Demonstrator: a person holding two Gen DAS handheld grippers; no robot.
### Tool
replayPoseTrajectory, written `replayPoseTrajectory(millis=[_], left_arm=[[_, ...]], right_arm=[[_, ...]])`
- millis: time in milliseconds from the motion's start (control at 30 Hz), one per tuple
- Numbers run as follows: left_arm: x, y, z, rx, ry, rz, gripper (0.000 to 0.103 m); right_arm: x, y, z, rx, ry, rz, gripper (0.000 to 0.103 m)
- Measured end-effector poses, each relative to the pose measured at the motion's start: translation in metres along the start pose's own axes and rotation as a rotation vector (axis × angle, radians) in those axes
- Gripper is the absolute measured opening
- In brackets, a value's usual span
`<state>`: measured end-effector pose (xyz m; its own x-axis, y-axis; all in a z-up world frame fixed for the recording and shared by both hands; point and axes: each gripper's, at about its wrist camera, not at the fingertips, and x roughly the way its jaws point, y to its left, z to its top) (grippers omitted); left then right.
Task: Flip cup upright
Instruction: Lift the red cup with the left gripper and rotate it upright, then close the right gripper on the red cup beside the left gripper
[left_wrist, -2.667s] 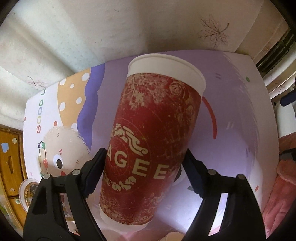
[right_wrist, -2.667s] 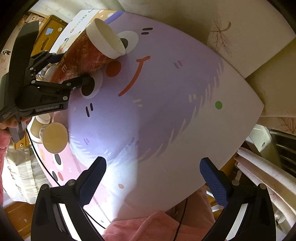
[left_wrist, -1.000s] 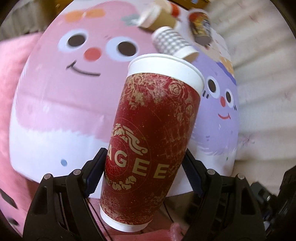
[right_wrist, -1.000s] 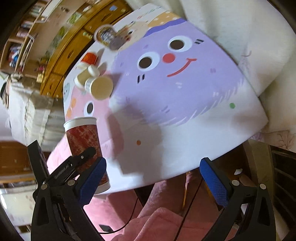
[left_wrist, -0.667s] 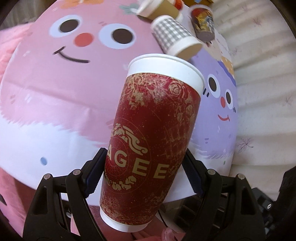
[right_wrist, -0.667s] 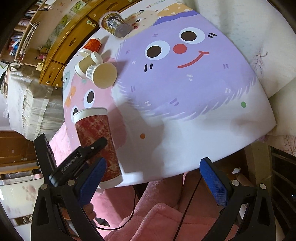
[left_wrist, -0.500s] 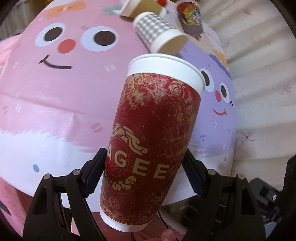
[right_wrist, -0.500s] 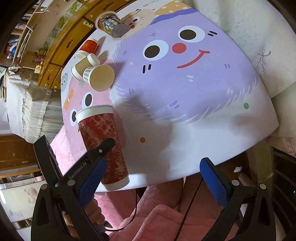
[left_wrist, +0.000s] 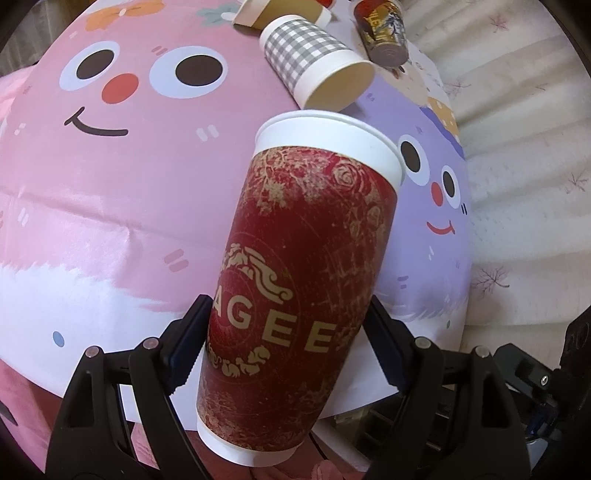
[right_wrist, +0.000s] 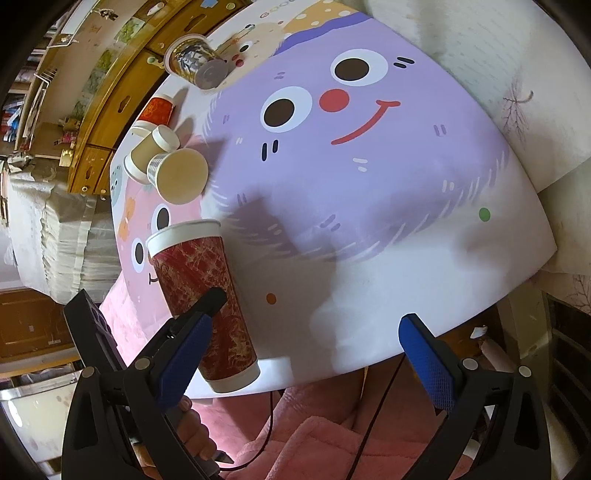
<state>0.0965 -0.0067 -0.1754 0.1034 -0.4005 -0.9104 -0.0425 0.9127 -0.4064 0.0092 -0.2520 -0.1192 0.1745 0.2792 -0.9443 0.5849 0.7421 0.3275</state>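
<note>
A tall red paper cup (left_wrist: 295, 295) with gold print and a white rim is held mouth-up, near upright and slightly tilted, over the near edge of the table. My left gripper (left_wrist: 288, 336) is shut on its lower body, one pad on each side. It also shows in the right wrist view (right_wrist: 203, 299), with its base at the table's front edge; whether it touches the table I cannot tell. My right gripper (right_wrist: 306, 354) is open and empty, held above the table's near edge to the right of the cup.
The table (right_wrist: 369, 258) has a pink and purple cartoon-face cover. A grey checked cup (left_wrist: 314, 74) lies on its side at the back, beside a brown cup (right_wrist: 147, 155), a small red cup (right_wrist: 157, 109) and a dark printed cup (right_wrist: 195, 61). Wooden drawers (right_wrist: 107, 107) stand behind.
The left gripper has carried the red cup forward and lower over the table's near edge. The lying cups look closer in the left wrist view. The right gripper has stayed open.
</note>
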Motion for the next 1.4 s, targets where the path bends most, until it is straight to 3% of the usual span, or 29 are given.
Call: replayPoseTrajectory(millis=[333, 700, 867, 1100, 1400], left_arm=[[-0.005, -0.007, -0.001, 0.002, 0.034, -0.011, 0.08], [-0.029, -0.019, -0.011, 0.023, 0.039, -0.02, 0.08], [-0.033, -0.012, -0.028, 0.026, 0.052, -0.008, 0.08], [-0.047, -0.001, -0.041, 0.023, 0.045, -0.009, 0.08], [-0.076, 0.007, -0.035, 0.126, 0.015, 0.052, 0.08]], right_arm=[[0.006, 0.002, 0.01, -0.025, 0.016, 0.021, 0.102], [0.03, 0.039, 0.03, -0.125, 0.09, 0.066, 0.102], [0.056, 0.054, 0.038, -0.154, 0.138, 0.052, 0.102], [0.092, 0.069, 0.042, -0.126, 0.214, 0.106, 0.102], [0.126, 0.095, 0.043, -0.107, 0.251, 0.113, 0.102]])
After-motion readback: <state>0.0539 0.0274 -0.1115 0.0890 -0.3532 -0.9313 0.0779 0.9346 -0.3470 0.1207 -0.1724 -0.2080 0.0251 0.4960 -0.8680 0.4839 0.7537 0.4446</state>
